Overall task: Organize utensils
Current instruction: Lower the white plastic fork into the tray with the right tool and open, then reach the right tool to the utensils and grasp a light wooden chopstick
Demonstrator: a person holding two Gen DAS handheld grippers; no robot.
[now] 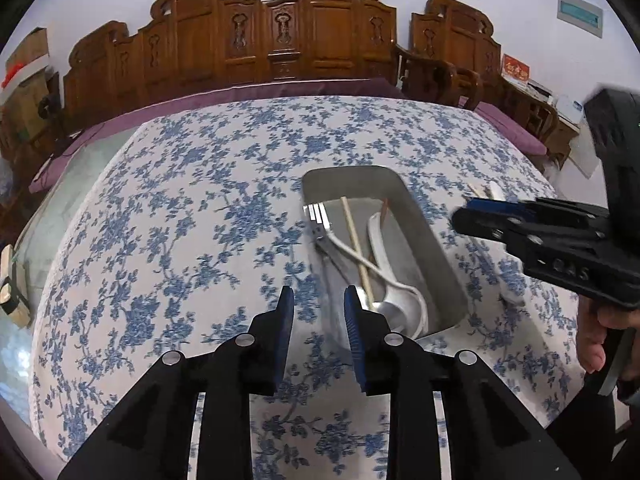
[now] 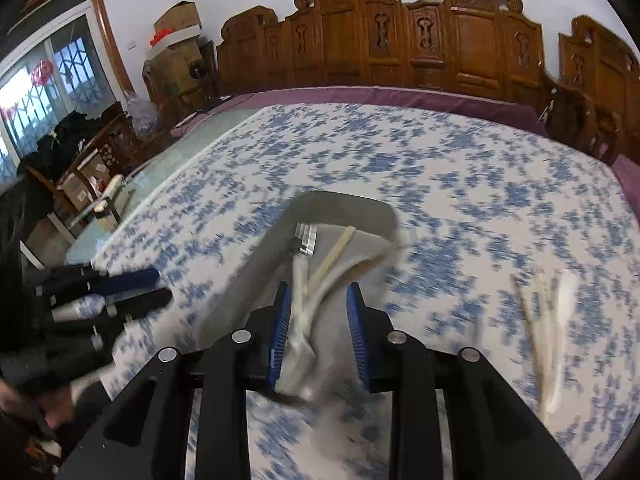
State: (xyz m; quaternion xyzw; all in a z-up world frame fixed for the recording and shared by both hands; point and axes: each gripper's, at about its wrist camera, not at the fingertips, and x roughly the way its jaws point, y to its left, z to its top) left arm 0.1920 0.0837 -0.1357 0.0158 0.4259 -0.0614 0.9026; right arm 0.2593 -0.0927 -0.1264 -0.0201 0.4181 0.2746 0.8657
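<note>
A grey tray [image 1: 434, 248] lies on the flowered tablecloth and holds a fork [image 1: 318, 218], a chopstick [image 1: 356, 240] and white spoons [image 1: 404, 304]. My left gripper [image 1: 319, 300] stands open over the cloth just left of the tray's near corner, with nothing between its fingers. My right gripper [image 2: 319, 292] hangs open above the tray's near end [image 2: 256, 264]; the blurred white spoons [image 2: 300, 320] lie below its gap and are not gripped. From the left wrist view the right gripper [image 1: 464, 214] reaches in over the tray's right rim. A white spoon [image 2: 558, 340] and chopsticks [image 2: 528, 312] lie loose on the cloth to the right.
The tablecloth [image 1: 180, 220] is bare left of and behind the tray. Carved wooden chairs [image 1: 280, 32] line the far edge. The left gripper [image 2: 164, 286] shows at the right wrist view's left edge, with a person's hand behind it. The right wrist view is motion-blurred.
</note>
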